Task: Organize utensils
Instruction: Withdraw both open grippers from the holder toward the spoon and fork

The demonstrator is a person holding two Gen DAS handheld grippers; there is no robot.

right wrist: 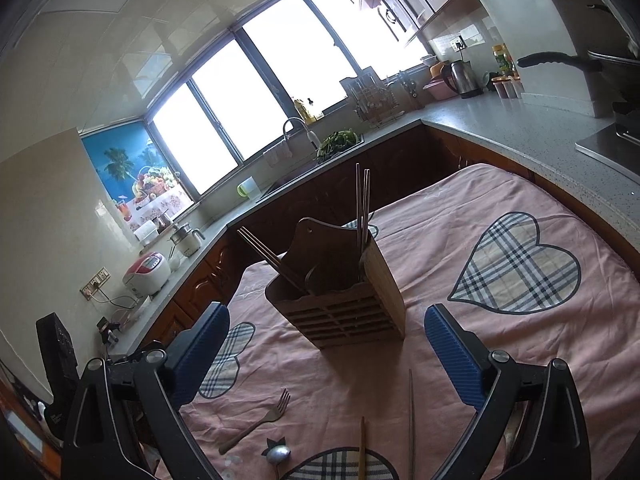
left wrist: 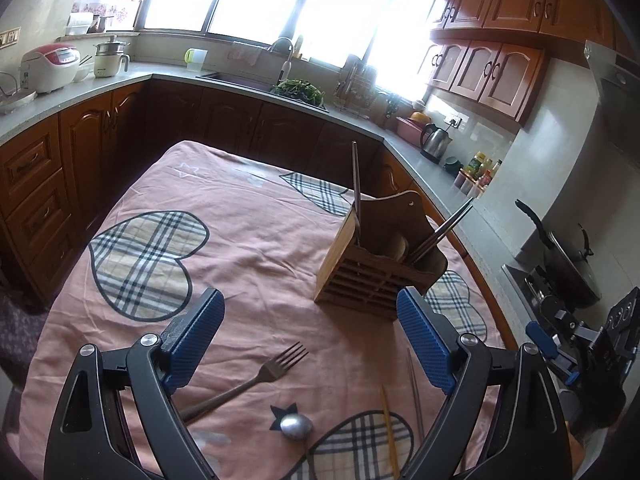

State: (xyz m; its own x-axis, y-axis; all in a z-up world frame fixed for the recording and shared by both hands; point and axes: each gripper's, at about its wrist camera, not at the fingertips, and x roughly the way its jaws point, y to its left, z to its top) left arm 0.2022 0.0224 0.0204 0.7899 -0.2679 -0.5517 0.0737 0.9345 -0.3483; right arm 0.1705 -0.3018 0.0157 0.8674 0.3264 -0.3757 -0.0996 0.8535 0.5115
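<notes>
- Presently, the left hand-held gripper (left wrist: 310, 338) hangs released, nothing between its pads; the right hand-held gripper (right wrist: 326, 356) is likewise spread and empty.
- Just below the left one lies the fork (left wrist: 256, 382), its long axis slanting, tines pointing ahead and rightward; the spoon (left wrist: 297, 427) rests nearer the camera.
- Two chopsticks (right wrist: 411, 420) lie lengthwise beneath the right one.
- Ahead of both stands the wooden holder (left wrist: 380, 256) on the cloth-covered bench (left wrist: 248, 240).
- Judged nearer the fork: the left.
</notes>
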